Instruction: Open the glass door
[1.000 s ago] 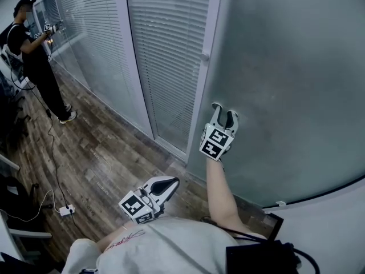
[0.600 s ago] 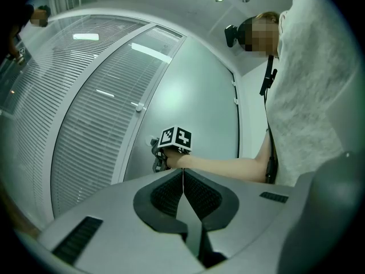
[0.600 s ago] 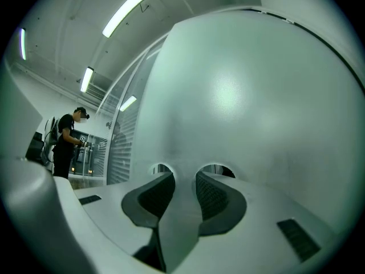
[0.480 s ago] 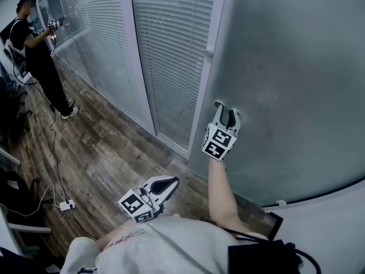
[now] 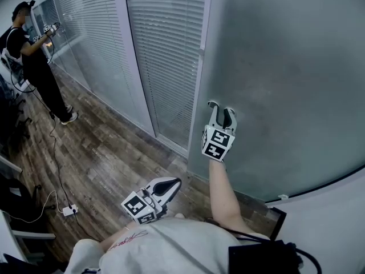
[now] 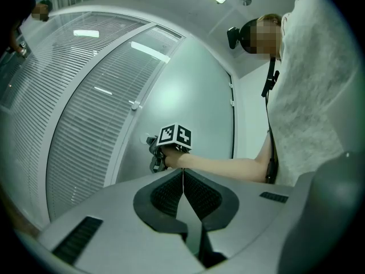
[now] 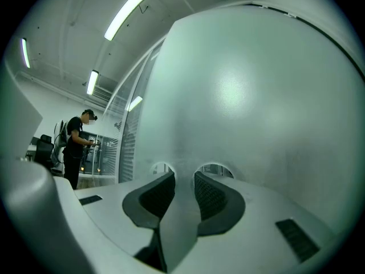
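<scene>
Forearm [image 5: 221, 182] outstretched, right gripper [image 5: 221, 107] level at glass door [image 5: 285, 67], fingers [image 5: 214, 114] closing on nothing.

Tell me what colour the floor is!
The floor is dark brown, made of wood-look planks. It shows best in the head view.

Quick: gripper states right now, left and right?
Left gripper: shut, empty.
Right gripper: open, jaws have just been closing, nothing between them, tips at the glass door.
</scene>
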### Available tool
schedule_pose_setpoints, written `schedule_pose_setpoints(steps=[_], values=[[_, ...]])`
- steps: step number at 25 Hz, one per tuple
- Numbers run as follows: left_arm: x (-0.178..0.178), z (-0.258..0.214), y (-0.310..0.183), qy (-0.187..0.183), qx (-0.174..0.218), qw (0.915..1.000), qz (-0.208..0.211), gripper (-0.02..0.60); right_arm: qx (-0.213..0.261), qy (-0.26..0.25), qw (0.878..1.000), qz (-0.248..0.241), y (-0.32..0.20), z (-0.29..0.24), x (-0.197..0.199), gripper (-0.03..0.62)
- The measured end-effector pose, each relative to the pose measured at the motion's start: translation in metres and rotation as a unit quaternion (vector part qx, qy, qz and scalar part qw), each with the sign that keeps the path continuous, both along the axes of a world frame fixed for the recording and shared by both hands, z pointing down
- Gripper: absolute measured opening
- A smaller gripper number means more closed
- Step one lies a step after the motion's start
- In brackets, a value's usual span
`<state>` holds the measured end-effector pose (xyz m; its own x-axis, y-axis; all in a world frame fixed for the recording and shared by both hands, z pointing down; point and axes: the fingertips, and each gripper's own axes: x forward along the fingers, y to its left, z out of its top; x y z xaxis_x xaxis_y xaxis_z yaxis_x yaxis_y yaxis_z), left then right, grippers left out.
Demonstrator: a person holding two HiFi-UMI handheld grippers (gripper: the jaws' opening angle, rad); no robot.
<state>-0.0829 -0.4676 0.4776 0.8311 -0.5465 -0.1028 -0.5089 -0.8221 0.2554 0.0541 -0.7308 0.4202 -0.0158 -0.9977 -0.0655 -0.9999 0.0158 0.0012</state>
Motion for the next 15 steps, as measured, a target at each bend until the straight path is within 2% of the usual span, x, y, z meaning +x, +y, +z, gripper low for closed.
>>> schedule_pose_setpoints(steps=[15], values=[[-0.001, 0.002, 0.015, 0.002, -0.005, 1.0, 0.002, 0.018, 0.003, 0.0, 1.0, -0.023, 0.031, -0.001, -0.013, 0.115]])
